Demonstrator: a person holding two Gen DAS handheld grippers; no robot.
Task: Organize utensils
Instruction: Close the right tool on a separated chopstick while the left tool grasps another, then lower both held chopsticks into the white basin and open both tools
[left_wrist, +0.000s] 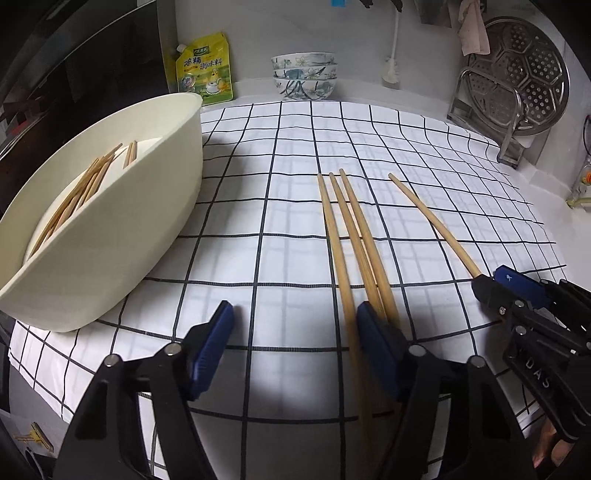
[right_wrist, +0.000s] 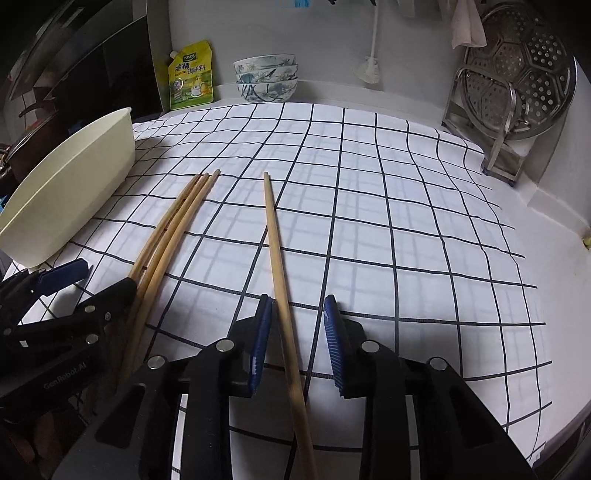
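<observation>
Left wrist view: the left gripper (left_wrist: 295, 341) hangs over the checked cloth (left_wrist: 424, 155) with its jaws apart and nothing between them, three smooth round wooden chopsticks (left_wrist: 347, 229) lying just beside its right pad. Probably they wait to join the others in the glossy cream tub (left_wrist: 159, 192). The right gripper (right_wrist: 298, 332) straddles the lone chopstick (right_wrist: 275, 236); its ribbed blue pads (right_wrist: 334, 343) stand clear of the slim shaft, likely lined up for a pinch.
</observation>
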